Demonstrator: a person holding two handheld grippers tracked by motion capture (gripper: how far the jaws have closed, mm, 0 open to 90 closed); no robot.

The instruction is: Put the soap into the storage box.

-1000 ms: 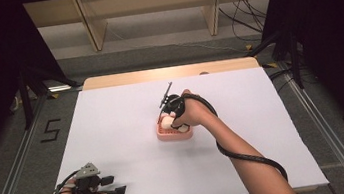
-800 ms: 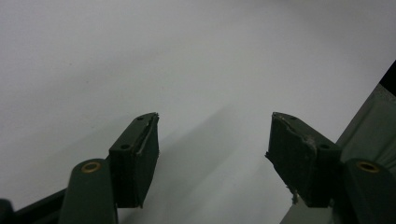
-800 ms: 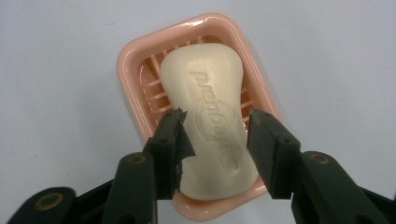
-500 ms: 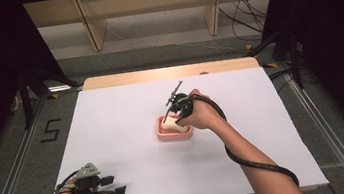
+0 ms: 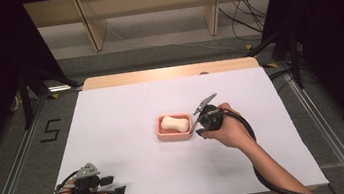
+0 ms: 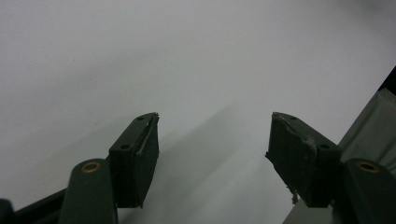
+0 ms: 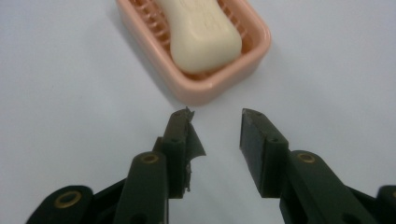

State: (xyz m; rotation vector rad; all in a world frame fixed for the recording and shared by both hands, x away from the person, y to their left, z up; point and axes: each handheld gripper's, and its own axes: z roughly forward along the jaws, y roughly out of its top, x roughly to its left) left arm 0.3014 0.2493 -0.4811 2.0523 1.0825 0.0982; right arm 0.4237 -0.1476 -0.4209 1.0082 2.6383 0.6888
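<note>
Only writing I can read from up here is a "5" (image 5: 50,130) marked on the floor at the left of the high view, beside the bench (image 5: 112,115); there's some embossing on the soap, but it's too blurry in the right gripper view to make out. The pink soap dish (image 5: 174,127) sits about mid-frame on the white bench top, with loads of open surface all around it and every bench edge well apart from it. The cream bar of soap (image 5: 174,123) lies flat inside the dish, long side running left-right in the high view. My right hand-held gripper (image 5: 199,119) is just to the right of the dish, jaws apart with nothing between them, tips pointing at the dish's near corner; in its own view the dish (image 7: 205,86) fills the top middle with the soap (image 7: 201,32) resting on the ribs, and the tips sit just short of the rim, not touching. My left hand-held gripper (image 5: 111,192) is down at the lower left of the frame, right near the front edge of the bench, jaws spread wide over bare white surface, nothing held.
</note>
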